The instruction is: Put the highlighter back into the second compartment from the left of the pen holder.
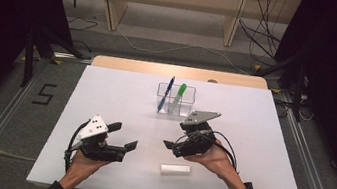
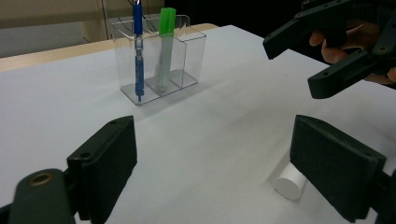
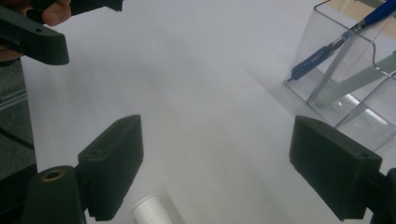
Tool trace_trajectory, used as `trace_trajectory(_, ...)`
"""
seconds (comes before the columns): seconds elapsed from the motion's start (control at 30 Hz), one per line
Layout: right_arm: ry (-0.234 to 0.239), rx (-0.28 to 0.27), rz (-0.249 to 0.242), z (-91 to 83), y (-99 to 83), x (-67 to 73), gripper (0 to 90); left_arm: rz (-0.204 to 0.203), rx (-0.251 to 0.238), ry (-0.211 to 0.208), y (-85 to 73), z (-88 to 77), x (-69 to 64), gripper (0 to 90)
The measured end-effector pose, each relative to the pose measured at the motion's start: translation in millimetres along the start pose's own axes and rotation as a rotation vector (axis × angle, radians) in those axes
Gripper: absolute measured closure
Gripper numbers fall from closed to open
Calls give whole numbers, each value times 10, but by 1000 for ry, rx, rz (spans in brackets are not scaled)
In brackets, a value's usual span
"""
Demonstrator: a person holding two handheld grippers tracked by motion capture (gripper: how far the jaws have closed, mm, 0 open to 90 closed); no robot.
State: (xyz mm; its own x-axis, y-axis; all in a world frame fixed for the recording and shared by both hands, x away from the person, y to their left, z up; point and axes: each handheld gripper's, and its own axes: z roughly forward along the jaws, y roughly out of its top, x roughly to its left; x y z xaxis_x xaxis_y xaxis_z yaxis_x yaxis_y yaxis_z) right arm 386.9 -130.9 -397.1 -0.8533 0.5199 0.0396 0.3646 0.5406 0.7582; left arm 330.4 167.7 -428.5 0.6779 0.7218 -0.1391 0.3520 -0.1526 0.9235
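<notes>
- High view: left tongs (image 1: 125,137) and right tongs (image 1: 167,145) hover above the white table (image 1: 105,95), both gaping wide with nothing between them.
- White cylinder (image 1: 175,170) lies flat on the table, near the front edge, just beside the right hand (image 1: 215,157).
- Clear holder (image 1: 176,99), farther back, carries a blue pen (image 1: 166,93) and a green marker (image 1: 178,97).

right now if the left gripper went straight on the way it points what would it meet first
Probably the right gripper, which sits across its line. The left gripper has only bare white table before that; depth is uncertain.
</notes>
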Motion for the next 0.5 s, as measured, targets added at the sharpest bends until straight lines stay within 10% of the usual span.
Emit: trace_trajectory(0.5,49,86,-46,40,-119,107,182,-15,-6,-6,7,-2,10,142)
